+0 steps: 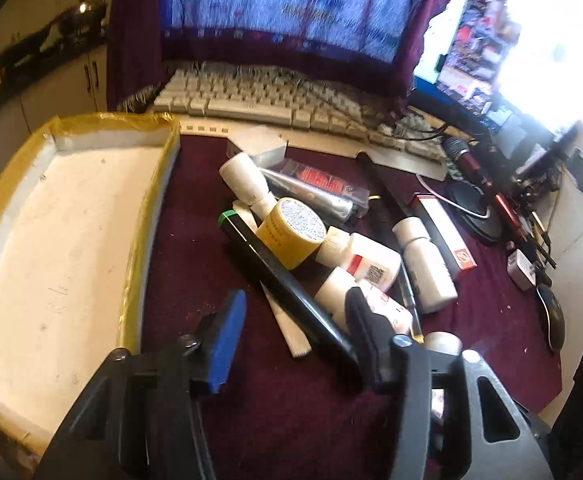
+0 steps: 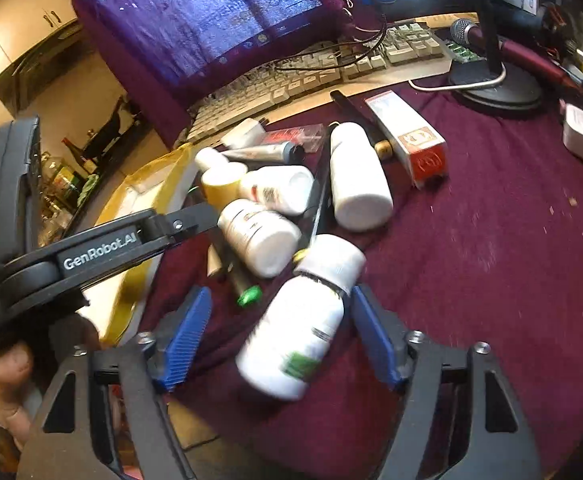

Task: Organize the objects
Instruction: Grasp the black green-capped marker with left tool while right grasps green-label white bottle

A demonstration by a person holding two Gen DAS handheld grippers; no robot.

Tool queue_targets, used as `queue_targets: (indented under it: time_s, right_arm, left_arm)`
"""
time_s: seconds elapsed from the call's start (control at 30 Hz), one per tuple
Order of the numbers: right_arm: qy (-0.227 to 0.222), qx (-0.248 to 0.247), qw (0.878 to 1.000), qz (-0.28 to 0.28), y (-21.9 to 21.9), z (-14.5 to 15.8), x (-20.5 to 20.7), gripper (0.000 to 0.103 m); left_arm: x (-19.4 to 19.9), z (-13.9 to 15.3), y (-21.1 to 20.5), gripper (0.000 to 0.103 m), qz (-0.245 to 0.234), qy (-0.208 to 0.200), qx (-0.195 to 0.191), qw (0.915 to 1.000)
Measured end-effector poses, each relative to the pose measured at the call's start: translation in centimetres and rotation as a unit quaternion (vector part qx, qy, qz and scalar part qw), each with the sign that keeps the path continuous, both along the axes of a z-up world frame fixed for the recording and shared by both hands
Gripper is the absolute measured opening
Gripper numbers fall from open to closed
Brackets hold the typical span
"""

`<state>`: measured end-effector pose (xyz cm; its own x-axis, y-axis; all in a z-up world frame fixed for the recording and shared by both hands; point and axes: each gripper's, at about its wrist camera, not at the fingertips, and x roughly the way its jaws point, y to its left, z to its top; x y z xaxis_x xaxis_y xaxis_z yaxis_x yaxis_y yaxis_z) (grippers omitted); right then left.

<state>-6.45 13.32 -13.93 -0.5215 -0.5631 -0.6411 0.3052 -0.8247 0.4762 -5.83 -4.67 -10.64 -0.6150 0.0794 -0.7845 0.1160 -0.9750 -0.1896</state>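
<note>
You're reaching into the pile w/ both grippers. Right gripper (image 2: 281,336), pads apart, is straddling a white bottle (image 2: 295,336); left gripper (image 1: 295,332), also apart, is over the black pen (image 1: 287,280). Next: squeeze, lift, carry to the tray (image 1: 91,136) at left.

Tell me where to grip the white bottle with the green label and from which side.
Take the white bottle with the green label across its round body, below the cap. It lies on its side on the maroon cloth, between the right hand-held gripper pads, so come from above with a pad on either long side.
</note>
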Motion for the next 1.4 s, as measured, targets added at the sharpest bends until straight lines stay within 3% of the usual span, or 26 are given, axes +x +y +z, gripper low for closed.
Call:
queue_targets:
  time_s: [0.03,0.07,0.13,0.23,0.4,0.5,0.57,0.7,0.93,1.03,1.13,1.4]
  right_arm:
    - [0.0,0.003,1.0,-0.004,0.3,-0.2,-0.3,0.04]
    - [0.001,0.001,1.0,-0.006,0.6,-0.4,-0.3,0.036]
    - [0.011,0.002,1.0,-0.003,1.3,-0.7,-0.1,0.035]
    - [0.016,0.002,1.0,0.003,1.3,-0.7,0.7,0.035]
    - [0.031,0.011,0.999,0.007,1.0,-0.9,1.7,0.035]
    - [0.033,0.009,0.999,0.008,1.1,-1.0,1.9,0.035]
    - [0.038,0.019,0.999,0.009,0.8,-1.0,2.1,0.035]
    - [0.06,0.036,0.997,0.011,0.5,-1.1,2.7,0.036]
    - [0.083,0.06,0.995,0.019,0.0,-1.1,3.2,0.036]
    - [0.083,0.075,0.994,0.019,-0.3,-1.0,2.9,0.036]
    - [0.083,0.09,0.992,0.018,-0.6,-0.9,3.0,0.036]
    - [0.072,0.102,0.992,0.004,-0.2,-0.9,3.2,0.035]
  left_arm:
    - [-0.3,-0.1,-0.1,0.039,0.003,-0.003,0.002,1.0]
    - [-0.8,-0.2,-0.2,0.039,0.004,-0.006,-0.004,1.0]
    - [-1.4,-0.6,-0.6,0.037,0.015,-0.012,-0.01,0.9998]
    - [-2.0,-1.0,-1.3,0.019,0.022,-0.012,-0.011,0.9996]
    - [-0.8,-0.9,-0.7,0.017,-0.001,-0.014,-0.013,0.9998]
    - [0.2,-1.4,0.4,0.017,-0.026,-0.026,-0.034,0.9987]
    - [0.6,-1.4,0.9,0.02,-0.036,-0.014,-0.059,0.9975]
    - [0.6,-1.8,0.5,0.029,-0.026,-0.033,-0.033,0.9986]
    - [2.5,-1.9,2.0,0.023,-0.052,-0.01,-0.071,0.9961]
    - [3.2,-1.7,1.9,0.022,-0.061,-0.006,-0.065,0.996]
    - [3.7,-1.9,1.6,0.025,-0.065,-0.007,-0.056,0.9962]
    - [5.3,-2.6,1.6,0.046,-0.071,-0.006,-0.059,0.9957]
